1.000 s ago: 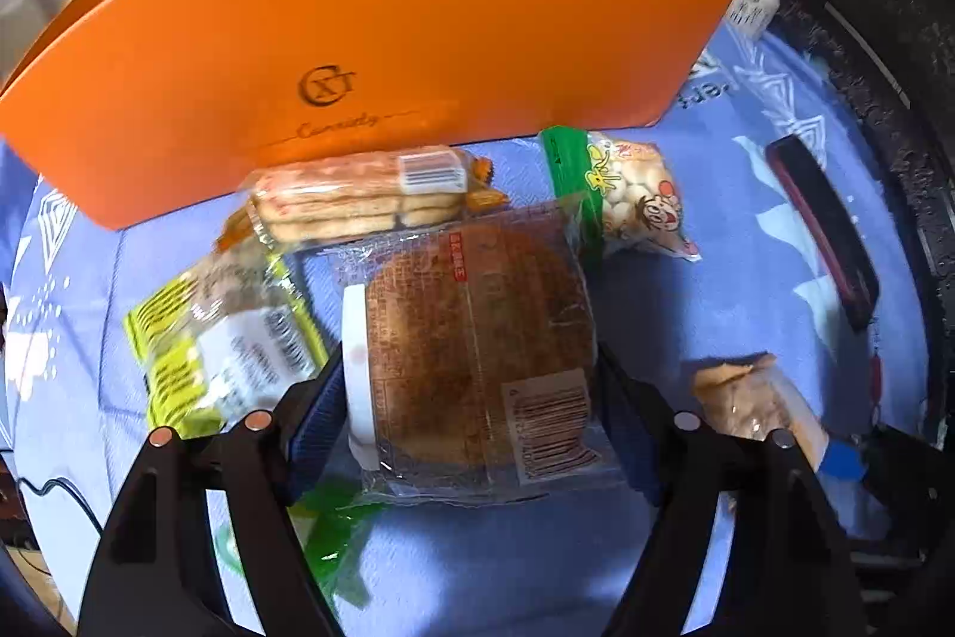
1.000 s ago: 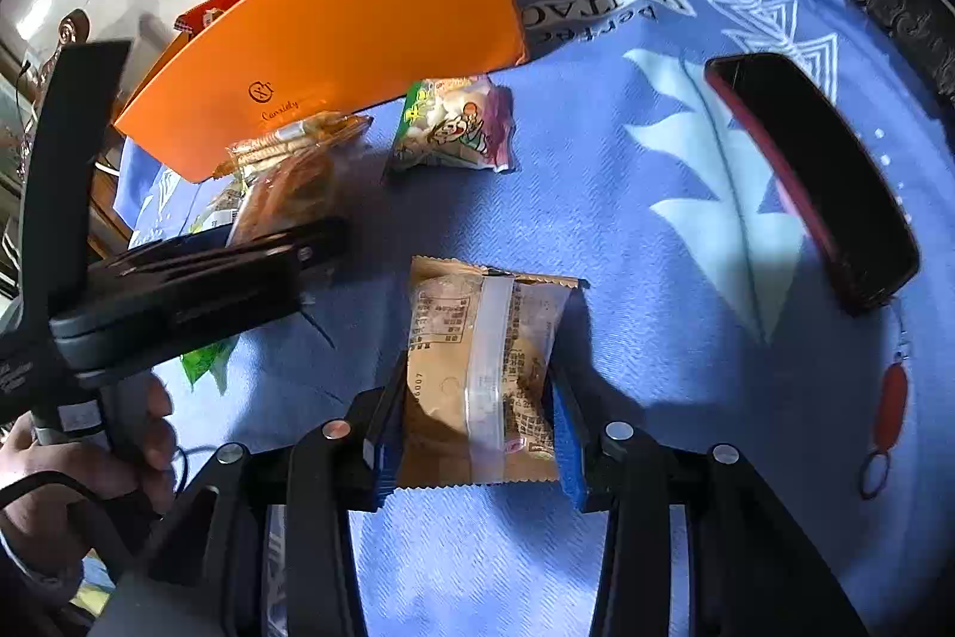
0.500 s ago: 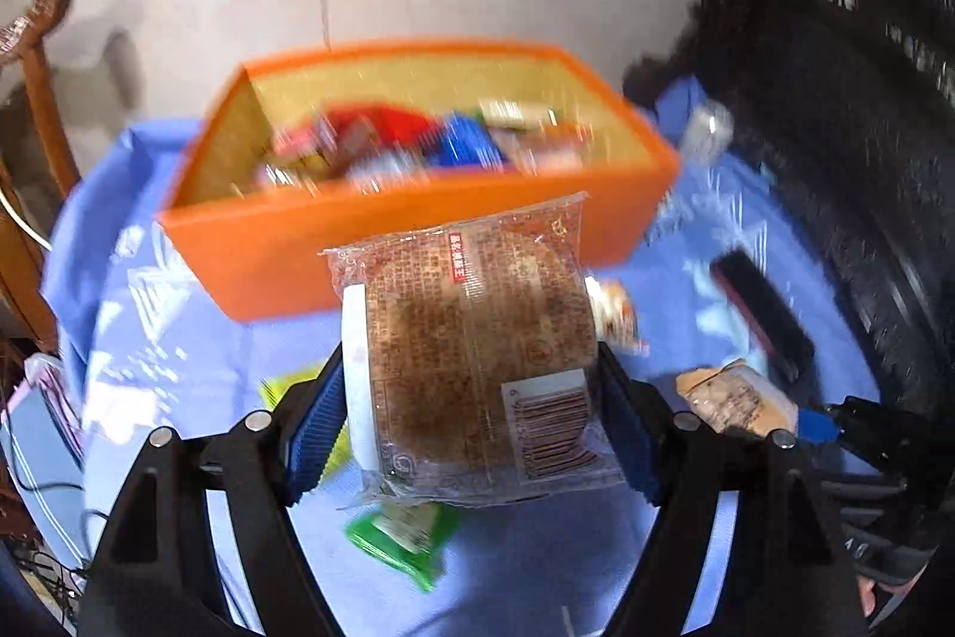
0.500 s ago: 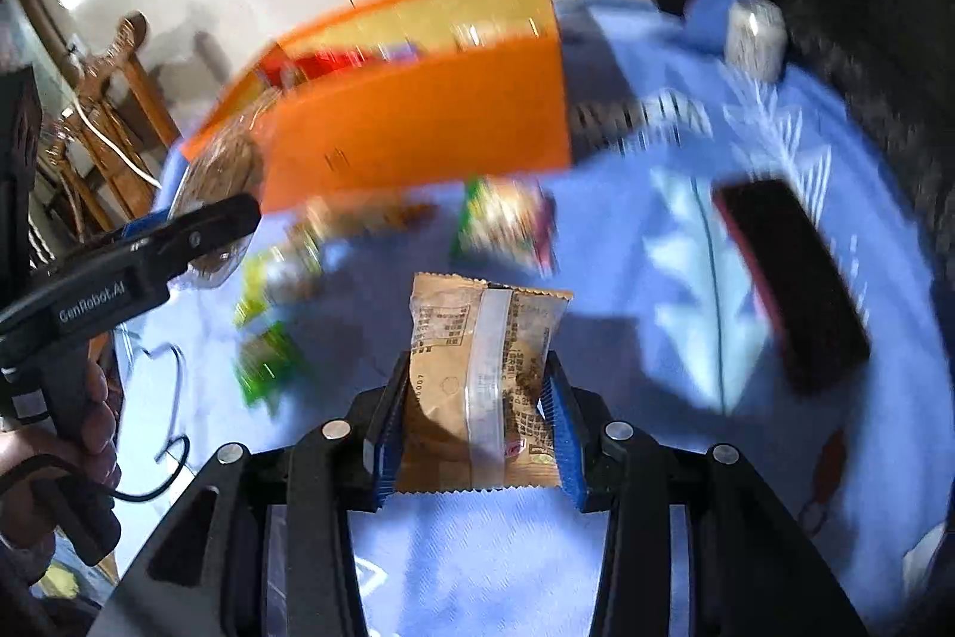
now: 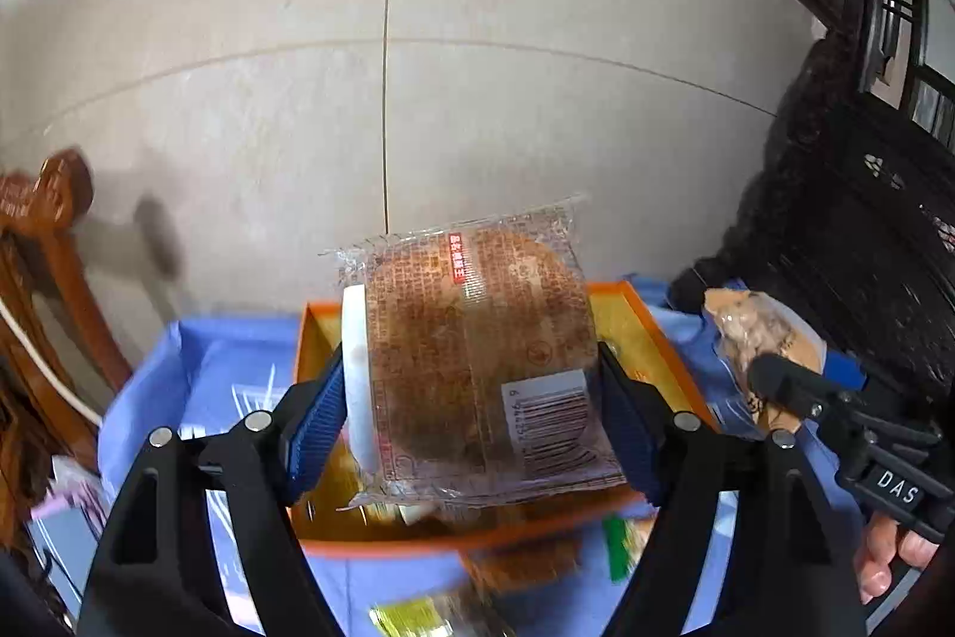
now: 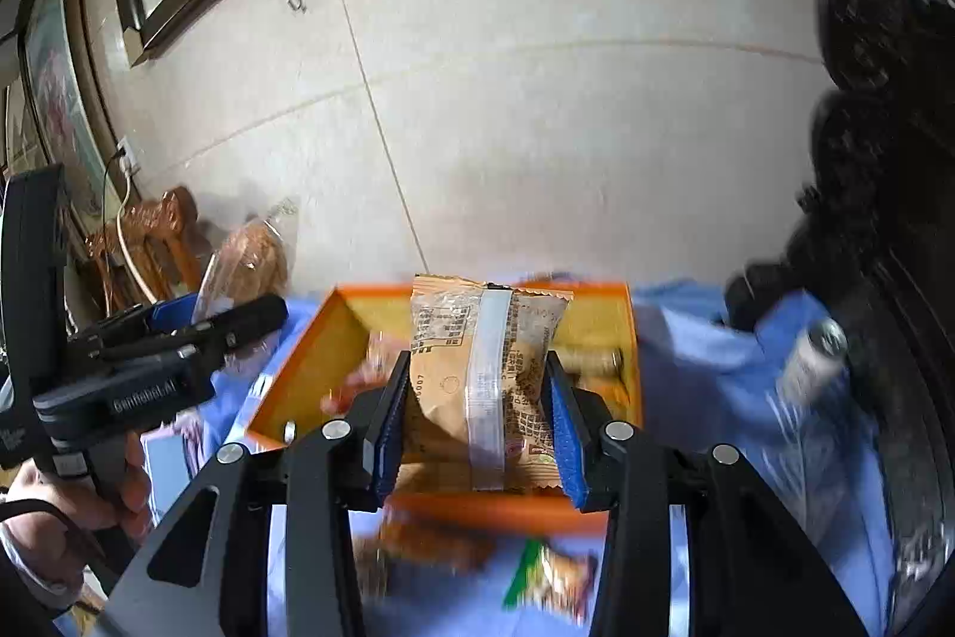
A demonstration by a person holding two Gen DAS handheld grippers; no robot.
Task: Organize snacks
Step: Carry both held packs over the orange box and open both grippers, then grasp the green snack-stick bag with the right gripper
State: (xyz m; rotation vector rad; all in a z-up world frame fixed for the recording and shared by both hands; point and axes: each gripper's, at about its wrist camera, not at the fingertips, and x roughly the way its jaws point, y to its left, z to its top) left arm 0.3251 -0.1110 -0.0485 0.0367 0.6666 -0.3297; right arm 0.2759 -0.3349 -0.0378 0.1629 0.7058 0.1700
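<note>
- The left gripper [image 5: 471, 398] is clamped on a round brown cake in a clear wrapper [image 5: 477, 368]. Its blue pads press on both sides of the pack. The cake is up in the air, over the orange box [image 5: 627, 297].
- The orange box sits open on the blue cloth [image 5: 197, 368]. A few snacks are in it, but they are too blurry to name. So I think some of the tidying is done.
- The right gripper [image 6: 474, 434] is clamped on a tan snack pack [image 6: 483, 374]. The pack stands up between the blue pads, up in the air in front of the open box.
- Some snacks lie on the cloth in front of the box: a brown one [image 6: 436, 547] and a green one [image 6: 549, 577]. They are not put away yet.
- What is left, I think: drop these two packs into the box, then pick up the ones on the cloth.
- A small can [image 6: 812, 356] stands on the cloth at the far right, away from the box.
</note>
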